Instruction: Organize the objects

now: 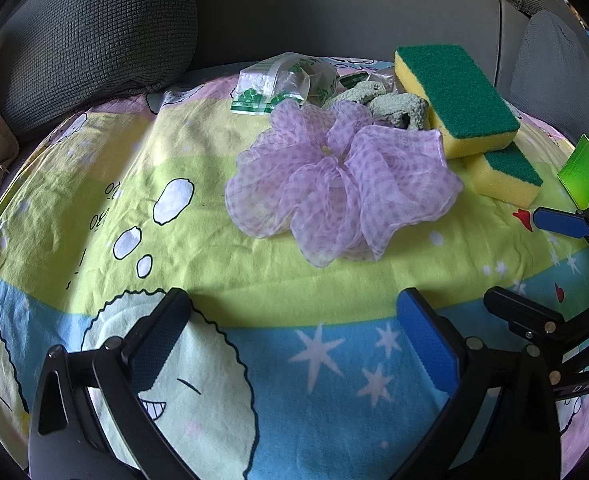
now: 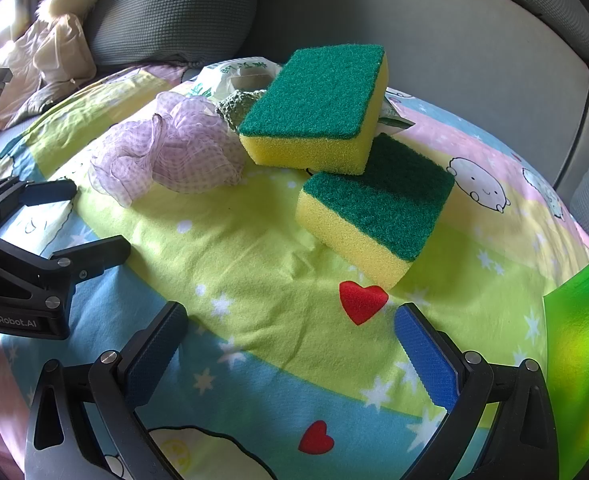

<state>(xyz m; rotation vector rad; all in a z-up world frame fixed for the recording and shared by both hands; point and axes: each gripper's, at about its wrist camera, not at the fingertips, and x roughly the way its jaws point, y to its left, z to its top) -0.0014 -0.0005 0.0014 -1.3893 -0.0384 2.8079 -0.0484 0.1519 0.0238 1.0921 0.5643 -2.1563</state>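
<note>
The left gripper [image 1: 294, 336] stands with its blue-padded jaws wide apart and nothing between them, hovering over the blue starred band of a cartoon-printed bedsheet [image 1: 198, 184] in yellow-green, blue and pink. Beyond its jaws and slightly right lies a lilac checked mesh scrunchie [image 1: 334, 184], apart from the pads. Just behind the scrunchie sits a grey-green knitted cloth [image 1: 394, 110], and farther back a crumpled clear plastic bag with green print [image 1: 282, 80].

The right gripper [image 2: 290, 340] is likewise spread wide and empty, poised over the sheet near a red heart print. Just beyond its jaws, towards the right, lies a yellow sponge with a green scouring top [image 2: 374, 216], close to the right pad but not touching it. A second sponge of the same kind [image 2: 318, 108] leans on the first one's far edge, resting partly on the knitted cloth. A shiny green foil pouch [image 2: 582, 352] lies at the right edge. A dark grey cushion [image 1: 94, 28] stands at the far left.
</note>
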